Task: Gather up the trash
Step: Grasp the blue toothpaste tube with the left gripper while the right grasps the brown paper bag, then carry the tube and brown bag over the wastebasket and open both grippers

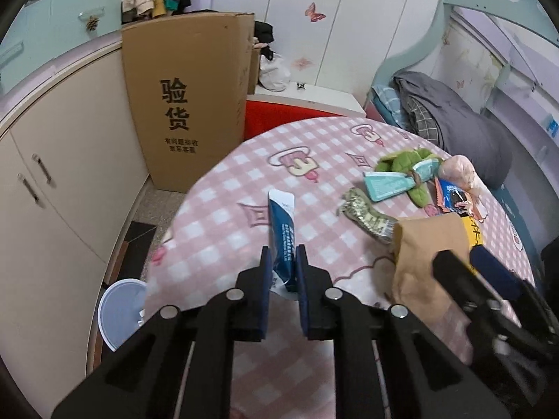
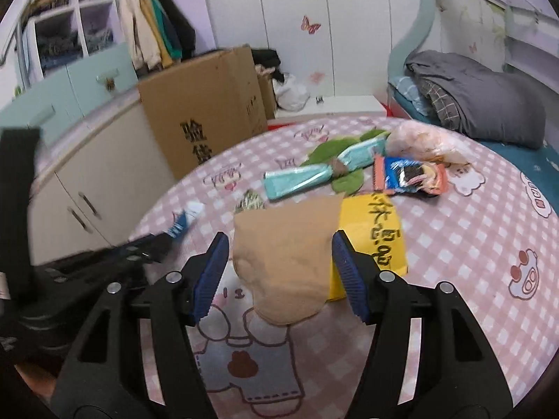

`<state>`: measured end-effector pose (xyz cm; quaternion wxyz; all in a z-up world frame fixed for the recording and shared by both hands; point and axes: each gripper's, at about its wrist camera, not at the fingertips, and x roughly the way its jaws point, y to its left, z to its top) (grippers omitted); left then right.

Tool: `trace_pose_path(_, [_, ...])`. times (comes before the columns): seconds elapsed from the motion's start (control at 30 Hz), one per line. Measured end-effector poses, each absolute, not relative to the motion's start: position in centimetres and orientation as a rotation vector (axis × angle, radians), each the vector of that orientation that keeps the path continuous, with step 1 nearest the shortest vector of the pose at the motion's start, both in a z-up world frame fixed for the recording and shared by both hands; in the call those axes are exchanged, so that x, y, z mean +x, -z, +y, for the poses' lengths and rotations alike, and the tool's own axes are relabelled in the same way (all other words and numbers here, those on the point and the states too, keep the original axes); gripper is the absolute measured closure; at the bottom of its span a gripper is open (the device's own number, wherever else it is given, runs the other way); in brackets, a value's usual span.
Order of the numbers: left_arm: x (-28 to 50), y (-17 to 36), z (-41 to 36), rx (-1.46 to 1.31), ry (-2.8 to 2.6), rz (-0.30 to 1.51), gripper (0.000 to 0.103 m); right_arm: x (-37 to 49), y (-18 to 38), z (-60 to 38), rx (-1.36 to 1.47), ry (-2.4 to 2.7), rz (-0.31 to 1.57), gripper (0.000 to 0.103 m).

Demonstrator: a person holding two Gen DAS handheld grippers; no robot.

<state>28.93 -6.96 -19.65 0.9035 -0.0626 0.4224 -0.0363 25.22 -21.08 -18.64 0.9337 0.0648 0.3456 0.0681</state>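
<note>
Left hand-held gripper (image 1: 283,262) clamped on blue tube wrapper (image 1: 282,234); wrapper's long axis toward 12 o'clock, tail past the pads. Right hand-held gripper (image 2: 279,265) standing apart, brown paper bag (image 2: 286,255) between the pads but not pressed, sagging onto the bench (image 2: 454,244). Yellow packet (image 2: 370,237) touching bag at 3 o'clock. Remaining trash at 12 to 1 o'clock: teal wrapper (image 2: 297,179), snack packet (image 2: 408,174). Bench edge near at 9 o'clock, white bin (image 1: 118,310) on the floor below it. Open room at 4 o'clock.

Soft even light — fisheye-bent edges, slight blur.
</note>
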Motion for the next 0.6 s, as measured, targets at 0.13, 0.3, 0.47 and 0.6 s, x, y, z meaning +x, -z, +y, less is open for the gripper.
trace_pose_path(0.13, [28.5, 19.5, -5.7, -0.15, 0.068, 0.882, 0.09, 25.6, 19.0, -20.2, 0.064, -0.119, 0.73, 0.086])
trace_pose_path(0.3, [28.1, 19.5, -5.0, -0.173, 0.075, 0.886, 0.09, 25.5, 19.0, -20.1, 0.084, -0.186, 0.725, 0.101])
trace_pose_path(0.47, [27.3, 18.5, -4.6, -0.182, 0.085, 0.863, 0.09, 24.4, 17.3, -20.4, 0.168, -0.262, 0.667, 0.102])
trace_pose_path(0.6, [26.6, 17.4, -3.9, -0.2, 0.096, 0.839, 0.09, 23.5, 15.2, -20.0, 0.198, -0.298, 0.625, 0.102])
